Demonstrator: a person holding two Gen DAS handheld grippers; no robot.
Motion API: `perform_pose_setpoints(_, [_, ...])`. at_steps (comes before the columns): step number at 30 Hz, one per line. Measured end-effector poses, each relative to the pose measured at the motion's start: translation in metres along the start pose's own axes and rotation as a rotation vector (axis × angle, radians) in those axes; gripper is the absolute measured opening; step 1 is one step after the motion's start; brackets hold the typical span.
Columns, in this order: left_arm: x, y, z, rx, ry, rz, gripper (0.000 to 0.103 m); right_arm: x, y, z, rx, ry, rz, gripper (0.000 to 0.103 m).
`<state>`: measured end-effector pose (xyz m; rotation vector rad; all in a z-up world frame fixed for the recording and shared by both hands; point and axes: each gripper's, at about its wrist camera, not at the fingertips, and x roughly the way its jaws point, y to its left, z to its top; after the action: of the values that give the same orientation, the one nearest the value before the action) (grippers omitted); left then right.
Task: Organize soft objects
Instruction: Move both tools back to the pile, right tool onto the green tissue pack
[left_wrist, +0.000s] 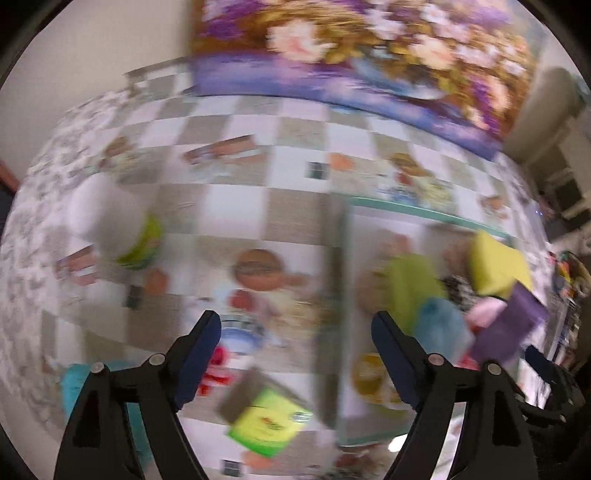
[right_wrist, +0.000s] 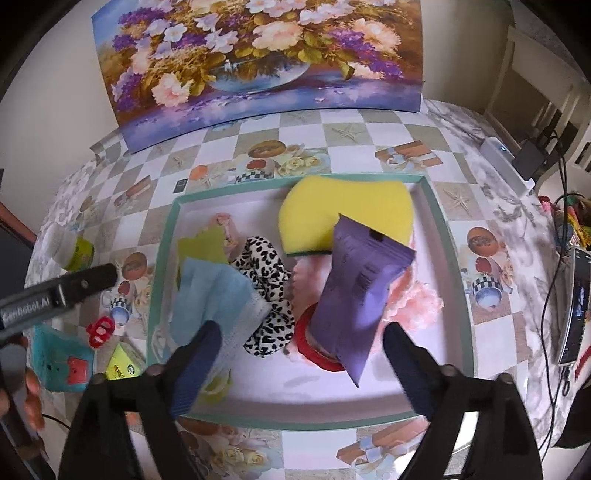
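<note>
A teal-rimmed tray (right_wrist: 460, 295) holds a yellow sponge (right_wrist: 343, 212), a purple pouch (right_wrist: 354, 288), a leopard-print scrunchie (right_wrist: 267, 288), a blue face mask (right_wrist: 214, 295), a yellow-green cloth (right_wrist: 201, 245) and a red ring (right_wrist: 317, 350). My right gripper (right_wrist: 301, 332) is open and empty over the tray's near side. My left gripper (left_wrist: 295, 328) is open and empty above the tablecloth left of the tray (left_wrist: 343, 295); this view is blurred. The left gripper also shows in the right wrist view (right_wrist: 62, 291).
Left of the tray lie a green-yellow packet (left_wrist: 267, 421), a teal item (right_wrist: 61, 360), a red clip (right_wrist: 99, 330) and a white-green tub (left_wrist: 125, 229). A flower painting (right_wrist: 258, 62) stands at the back. A phone (right_wrist: 574, 306) and cables lie at the right edge.
</note>
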<state>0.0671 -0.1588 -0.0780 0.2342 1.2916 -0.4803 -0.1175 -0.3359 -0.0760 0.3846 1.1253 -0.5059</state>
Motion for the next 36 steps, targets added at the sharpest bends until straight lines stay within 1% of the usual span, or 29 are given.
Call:
perform_pose_setpoints(2, [-0.001, 0.014, 0.002, -0.027, -0.010, 0.008, 0.085, -0.003, 0.003, 0.001, -0.009, -0.017, 0.000, 0.097])
perform_pose_setpoints(6, [-0.012, 0.046, 0.005, -0.095, -0.035, -0.010, 0.085, -0.013, 0.014, 0.005, -0.033, -0.053, 0.018, 0.097])
perform_pose_setpoints(9, [-0.022, 0.064, 0.005, -0.116, -0.054, 0.023, 0.085, -0.020, 0.033, 0.006, -0.080, -0.072, 0.051, 0.097])
perform_pose_setpoints(12, [-0.026, 0.081, 0.003, -0.128, -0.046, 0.059, 0.085, -0.024, 0.058, 0.006, -0.131, -0.075, 0.120, 0.097])
perform_pose_setpoints(15, [-0.025, 0.092, -0.001, -0.116, -0.028, 0.103, 0.085, -0.022, 0.091, 0.002, -0.213, -0.053, 0.178, 0.097])
perform_pose_setpoints(18, [-0.020, 0.098, -0.004, -0.090, -0.002, 0.141, 0.085, -0.017, 0.118, -0.005, -0.290, -0.029, 0.208, 0.097])
perform_pose_setpoints(20, [-0.014, 0.102, -0.007, -0.087, 0.027, 0.141, 0.085, -0.010, 0.140, -0.012, -0.355, -0.003, 0.241, 0.097])
perform_pose_setpoints(23, [-0.007, 0.107, -0.011, -0.087, 0.054, 0.120, 0.085, 0.001, 0.161, -0.020, -0.420, 0.035, 0.275, 0.097])
perform_pose_setpoints(28, [-0.004, 0.116, -0.013, -0.107, 0.071, 0.122, 0.085, 0.025, 0.186, -0.036, -0.510, 0.121, 0.299, 0.097])
perform_pose_setpoints(32, [-0.005, 0.120, -0.014, -0.118, 0.073, 0.109, 0.085, 0.036, 0.199, -0.047, -0.573, 0.165, 0.308, 0.097])
perform_pose_setpoints(36, [-0.003, 0.122, -0.014, -0.122, 0.076, 0.103, 0.085, 0.046, 0.212, -0.059, -0.639, 0.194, 0.268, 0.097])
